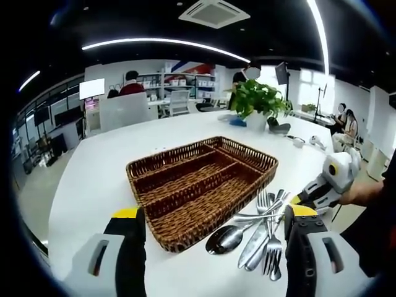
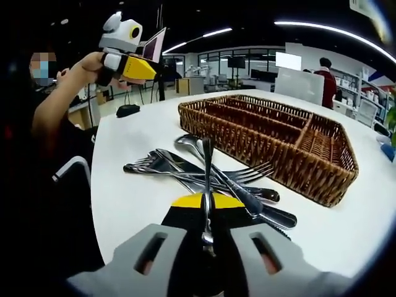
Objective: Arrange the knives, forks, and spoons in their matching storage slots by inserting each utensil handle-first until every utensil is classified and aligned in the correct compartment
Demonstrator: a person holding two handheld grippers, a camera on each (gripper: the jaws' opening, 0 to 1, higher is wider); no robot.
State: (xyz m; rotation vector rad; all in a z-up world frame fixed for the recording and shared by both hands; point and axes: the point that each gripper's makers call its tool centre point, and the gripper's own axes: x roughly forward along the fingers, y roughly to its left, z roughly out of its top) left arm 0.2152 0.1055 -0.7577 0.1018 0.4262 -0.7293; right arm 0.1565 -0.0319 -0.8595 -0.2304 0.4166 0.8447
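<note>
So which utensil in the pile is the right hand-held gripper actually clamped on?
The spoon: its handle runs between the right hand-held gripper jaws, bowl pointing away towards the basket. The other utensils lie loose crosswise beneath it.

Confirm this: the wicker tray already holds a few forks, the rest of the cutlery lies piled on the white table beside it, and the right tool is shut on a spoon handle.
Not quite. The wicker tray holds nothing yet; the left gripper view shows its compartments bare. The rest stands: the cutlery lies piled on the white table beside it, and the right tool is shut on a spoon handle.
</note>
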